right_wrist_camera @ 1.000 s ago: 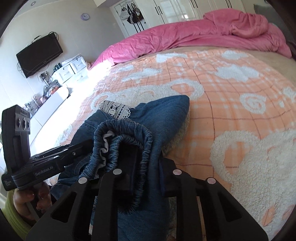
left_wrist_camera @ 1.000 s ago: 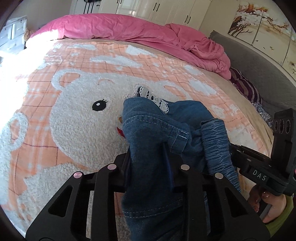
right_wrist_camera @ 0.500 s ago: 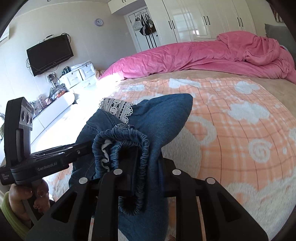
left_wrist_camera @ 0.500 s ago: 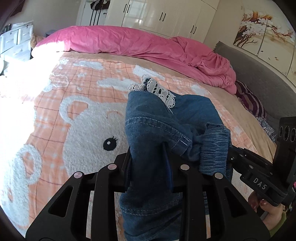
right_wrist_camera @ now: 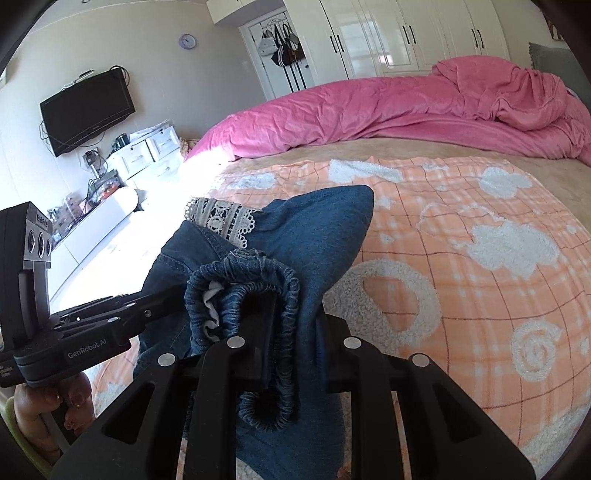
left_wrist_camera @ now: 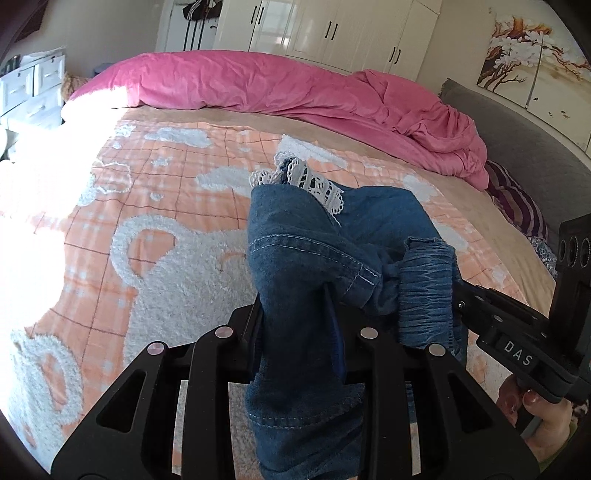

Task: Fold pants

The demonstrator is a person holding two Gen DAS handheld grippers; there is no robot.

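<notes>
Pants (left_wrist_camera: 295, 258): one pair, blue denim, elastic gathered waistband (right_wrist_camera: 266, 295), white lace trim (left_wrist_camera: 314, 181) at a cuff. Location: in the air above the orange bear blanket (left_wrist_camera: 166, 229) on my bed, bunched between my two tools; lower folds trail out of view beneath both cameras, so I cannot tell whether any cloth touches the blanket.

Left gripper (left_wrist_camera: 295, 325): clenched on a thick fold of denim with a stitched hem; cloth fills the gap between the jaws and hangs below them.

Right gripper (right_wrist_camera: 291, 328): clenched on the gathered waistband, which loops over and under the jaws. In the left wrist view the same tool enters from the right, close beside the left one, my hand (left_wrist_camera: 546, 410) on its handle.

Change since a second ago: both tools have risen and travelled forward over the bed. The bear's face, then just past the denim, has slid down behind it; the pink duvet (left_wrist_camera: 295, 88) and the wardrobe (right_wrist_camera: 406, 33) now sit lower and fuller in view. Both grips are unchanged, the bundle keeps its shape, and the lace cuff stays uppermost.

Meaning for the task, as I judge it: this is a carry, not a fold. No crease is yet laid. Garment still needs spreading flat on the blanket before halves can be brought together.

Risk noted: heavy denim sagging from two close grips may twist when lowered.
</notes>
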